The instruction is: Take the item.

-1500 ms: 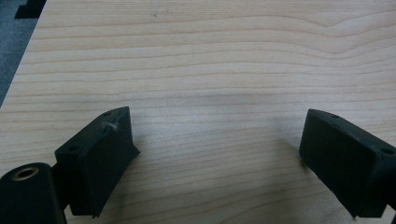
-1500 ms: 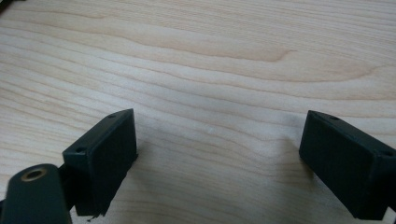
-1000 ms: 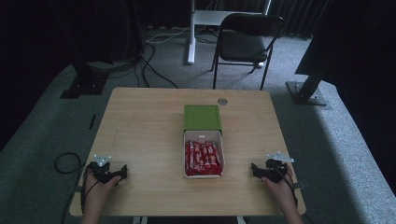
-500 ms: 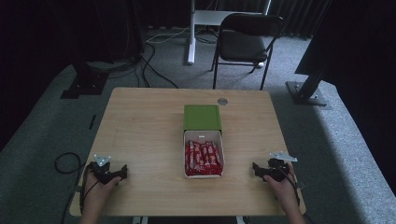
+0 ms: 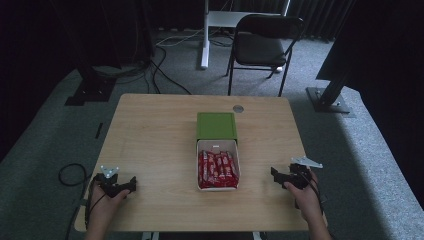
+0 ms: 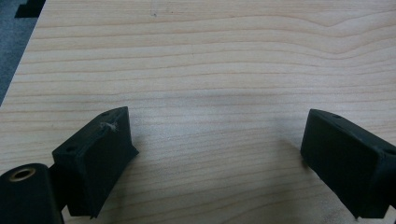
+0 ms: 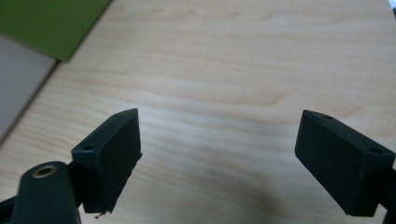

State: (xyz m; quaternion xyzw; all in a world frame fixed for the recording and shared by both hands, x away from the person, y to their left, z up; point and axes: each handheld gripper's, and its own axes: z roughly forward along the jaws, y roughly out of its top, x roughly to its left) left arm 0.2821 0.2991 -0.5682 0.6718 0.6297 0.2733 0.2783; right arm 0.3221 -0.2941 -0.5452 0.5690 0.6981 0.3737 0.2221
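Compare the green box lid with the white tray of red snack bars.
The flat green box lid lies farther up the wooden table; the white cardboard tray sits nearer the person. The lid shows a plain green top; the tray is open and packed with red wrapped snack bars. Both are rectangular, about equally wide, and touch end to end.

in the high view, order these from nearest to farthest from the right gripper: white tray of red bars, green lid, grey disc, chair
From the right gripper:
1. white tray of red bars, just to its left at table centre
2. green lid, behind the tray
3. grey disc, near the table's far edge
4. chair, on the floor beyond the table
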